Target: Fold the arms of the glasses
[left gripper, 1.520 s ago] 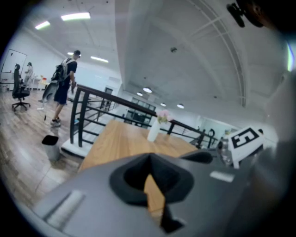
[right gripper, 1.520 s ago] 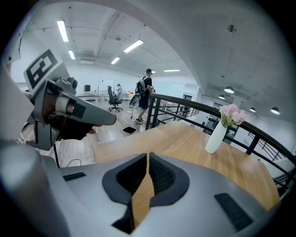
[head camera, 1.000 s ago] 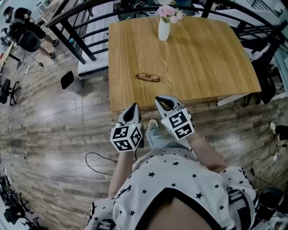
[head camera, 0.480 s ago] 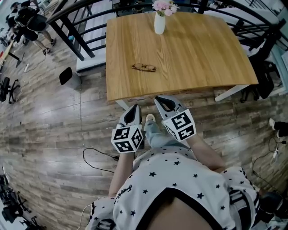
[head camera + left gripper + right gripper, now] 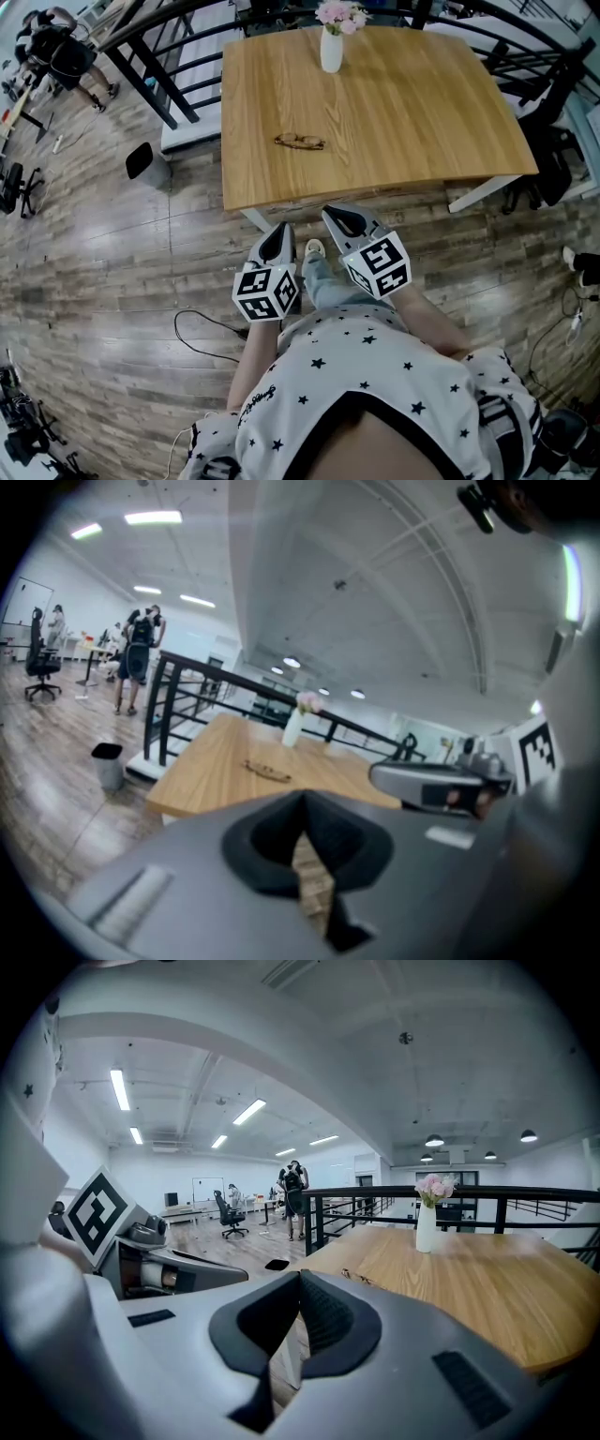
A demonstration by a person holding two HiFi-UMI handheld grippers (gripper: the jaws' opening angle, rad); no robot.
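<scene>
Now left gripper (image 5: 279, 229), right gripper (image 5: 337, 215) jaws together, empty; glasses (image 5: 300, 142) on table (image 5: 422, 112), perhaps unfolded

My left gripper (image 5: 280, 228) and right gripper (image 5: 337, 215) sit side by side just short of the near edge of the table (image 5: 422, 112), where the glasses (image 5: 300, 142) lie ahead toward the left, the vase (image 5: 331, 51) behind them at the far edge.

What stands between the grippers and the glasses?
Nothing visible does. The glasses lie alone on the bare table, and the vase stands beyond them. The left gripper and right gripper hang short of the near edge, both shut and empty.
</scene>
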